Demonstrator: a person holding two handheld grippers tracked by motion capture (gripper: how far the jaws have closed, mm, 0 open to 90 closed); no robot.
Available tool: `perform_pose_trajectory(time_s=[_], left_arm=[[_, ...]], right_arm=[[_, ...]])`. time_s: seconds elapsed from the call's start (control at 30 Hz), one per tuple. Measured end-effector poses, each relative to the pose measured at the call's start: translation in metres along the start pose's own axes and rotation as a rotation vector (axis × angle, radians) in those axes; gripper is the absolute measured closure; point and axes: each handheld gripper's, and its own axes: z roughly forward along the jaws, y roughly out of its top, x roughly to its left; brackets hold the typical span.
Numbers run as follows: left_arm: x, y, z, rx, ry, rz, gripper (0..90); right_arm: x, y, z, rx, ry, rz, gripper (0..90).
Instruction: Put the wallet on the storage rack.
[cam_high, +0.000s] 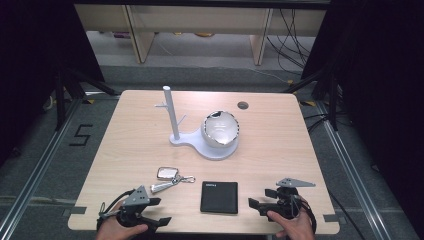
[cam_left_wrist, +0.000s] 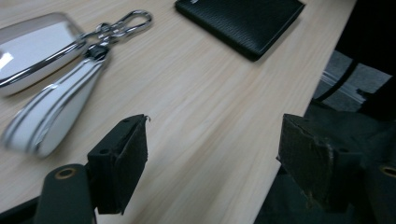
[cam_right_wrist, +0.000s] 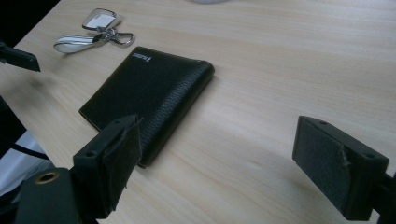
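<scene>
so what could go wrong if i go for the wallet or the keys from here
The flat black leather wallet lies flush on the pale wooden table, so the open right gripper may slide over it. The silver key fob with its strap and clip is loose and could swing when the open left gripper lifts it.

My high view is evenly lit from overhead, the table pale and bright against black surroundings. Glare whitens the shiny bowl. In the left gripper view, the key fob beyond the left jaw is smeared with blur. The right gripper view is sharper; the wallet above its left jaw catches soft sheen, and shadows stay faint.
</scene>
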Motion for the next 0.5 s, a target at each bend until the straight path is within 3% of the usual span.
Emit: perform_pose_trajectory(time_s=[0.03,0.13,0.2,0.3,0.4,0.5], left_arm=[[-0.002,0.002,0.004,-0.018,-0.017,0.003,23.9],[-0.006,0.007,0.008,-0.008,-0.016,0.024,26.7],[-0.007,0.014,0.013,-0.008,-0.015,0.043,28.1],[-0.008,0.02,0.018,-0.013,-0.013,0.061,31.7],[-0.01,0.03,0.024,-0.001,-0.007,0.114,42.2],[-0.012,0.035,0.031,-0.007,0.006,0.147,61.5]], right_arm=[[0.0,0.0,0.0,0.003,0.003,0.005,17.0],[0.0,0.001,0.002,0.011,0.016,0.012,17.5],[0.002,0.002,0.004,0.013,0.059,0.031,17.9],[0.004,0.003,0.005,0.016,0.06,0.038,18.1],[0.008,0.005,0.008,0.032,0.071,0.036,18.7],[0.009,0.006,0.011,0.041,0.08,0.008,19.2]])
